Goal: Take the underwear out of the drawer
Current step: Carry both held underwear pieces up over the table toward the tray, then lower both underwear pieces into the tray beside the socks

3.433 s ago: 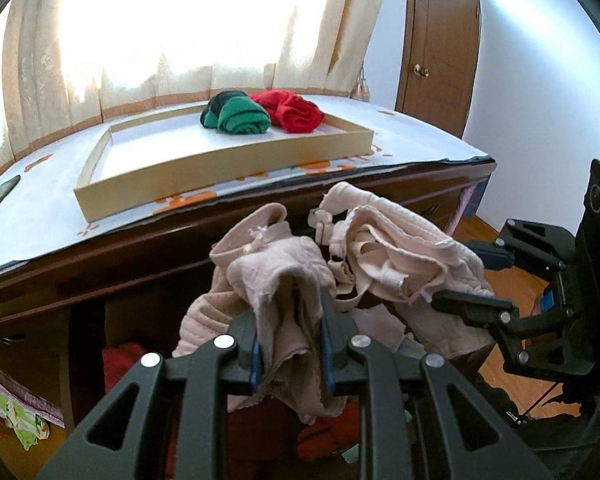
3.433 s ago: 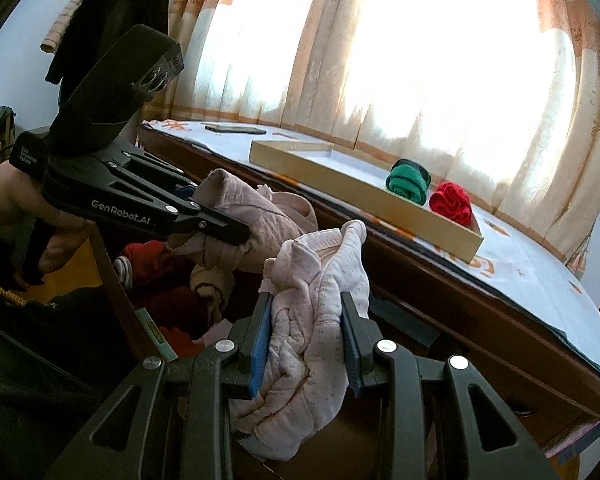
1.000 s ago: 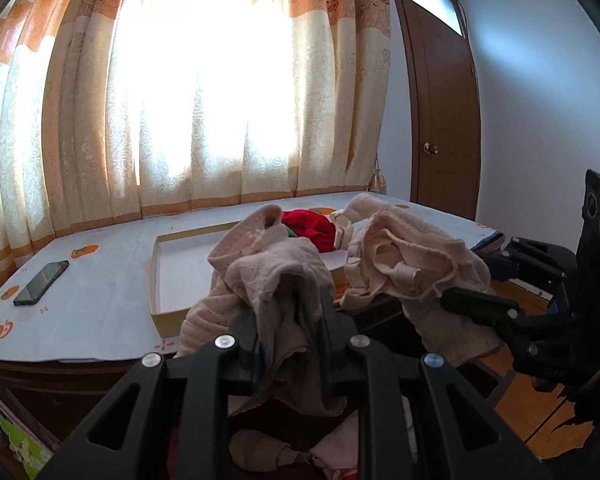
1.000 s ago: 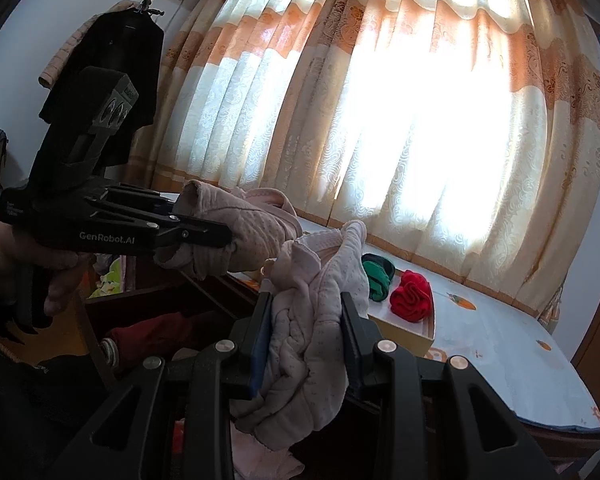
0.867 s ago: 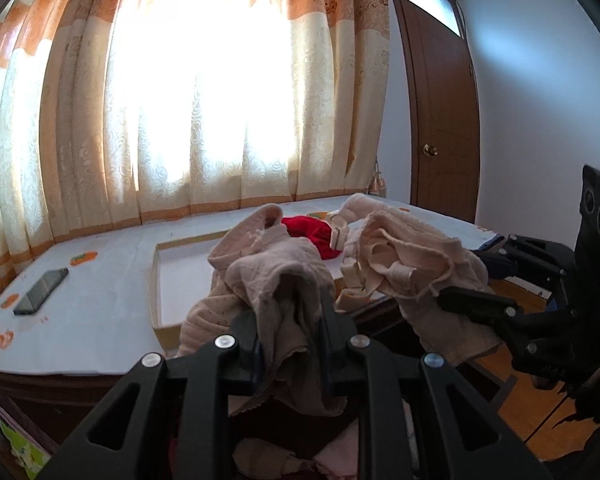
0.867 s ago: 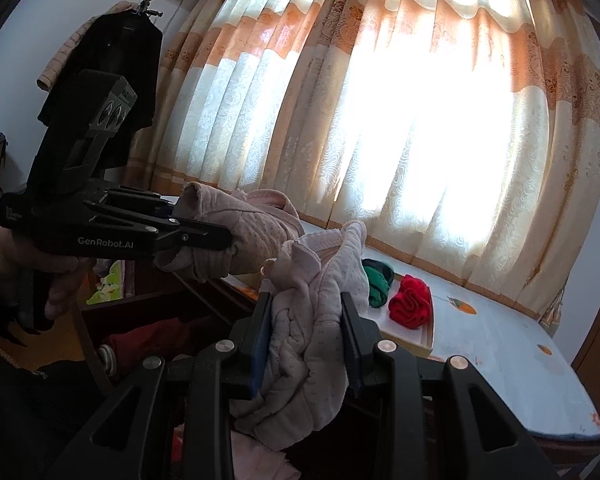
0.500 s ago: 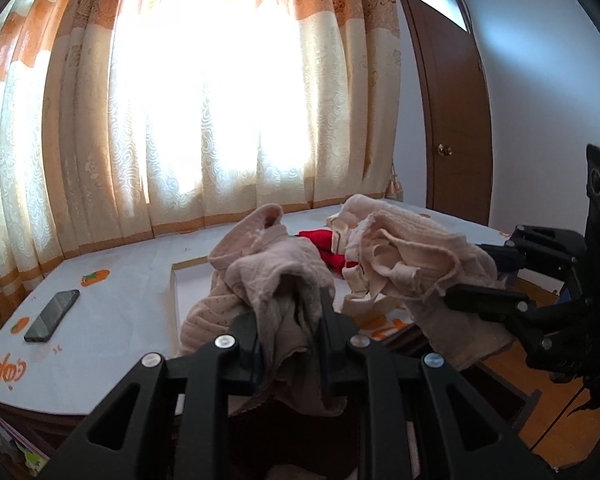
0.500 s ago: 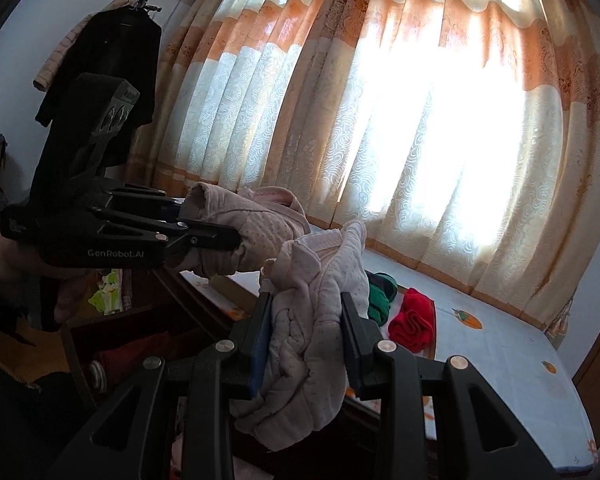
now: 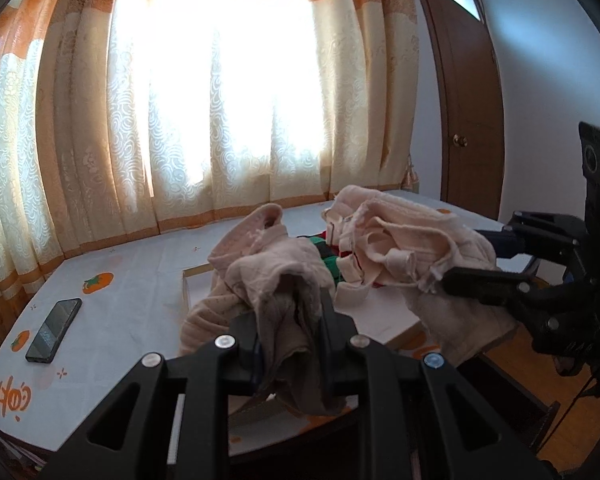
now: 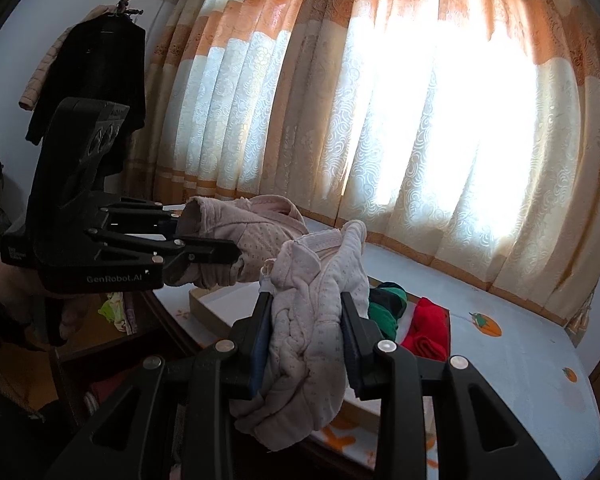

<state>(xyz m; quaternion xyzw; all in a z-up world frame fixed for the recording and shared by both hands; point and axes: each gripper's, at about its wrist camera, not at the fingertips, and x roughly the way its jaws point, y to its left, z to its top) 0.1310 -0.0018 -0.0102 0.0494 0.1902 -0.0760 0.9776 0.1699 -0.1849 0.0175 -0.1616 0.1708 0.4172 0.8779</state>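
Now raised over the bench (image 9: 132, 280), near tray (image 10: 204, 312): left tongs (image 9: 288, 312) clamped on beige underwear (image 9: 276, 276), right tongs (image 10: 306, 312) on pink underwear (image 10: 316, 292); ready for setting down.

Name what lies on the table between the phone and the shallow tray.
Nothing: in the left wrist view only bare tablecloth with small printed marks runs from the phone to the tray.

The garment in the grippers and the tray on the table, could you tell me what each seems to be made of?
The pale pink garment, clamped by the right gripper and the left gripper, looks like soft knitted cotton, matte: it crumples and shows a dotted weave. The tray seems cardboard or light wood, matte beige, with thin, straight walls; which one is unclear.
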